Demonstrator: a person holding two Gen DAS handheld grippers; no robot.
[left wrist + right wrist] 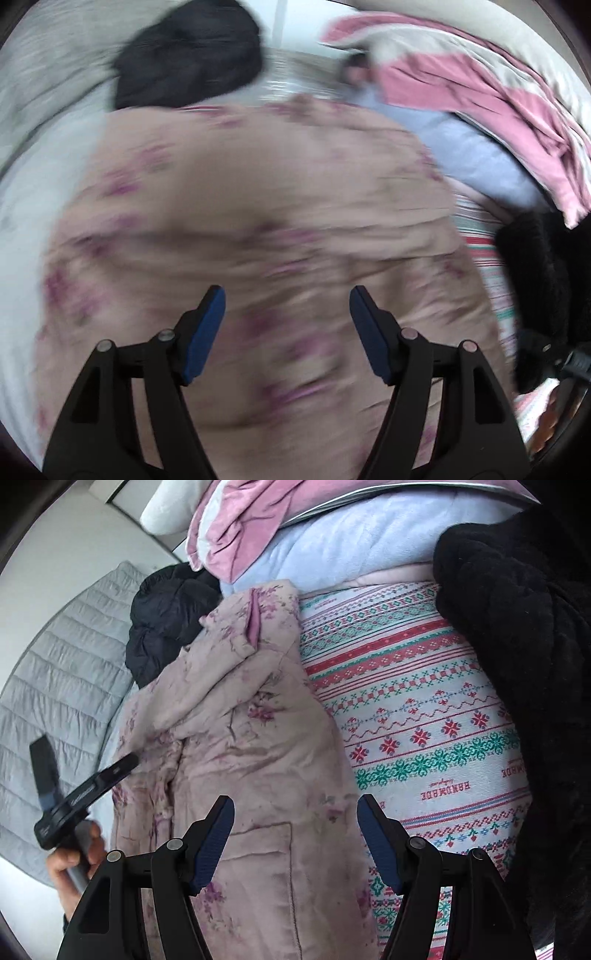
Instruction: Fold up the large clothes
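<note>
Evidently the folding is partway at best. The pale pink quilted floral garment (236, 738) lies lengthwise on the patterned red-and-green woven bedcover (424, 709), one side seemingly turned inward, the patch pocket uppermost — lengthwise folds appear left to do. Both tools hold nothing: the left gripper (288, 302) hangs over the cloth with jaws spread, the right gripper (295, 812) likewise spread above the pocket. The left wrist view is motion-blurred and shows only broad pink cloth — no seams. The right wrist view is sharp and adds the collar, the black puffy jacket (166, 620) just beyond and the person's left hand (74, 860).
</note>
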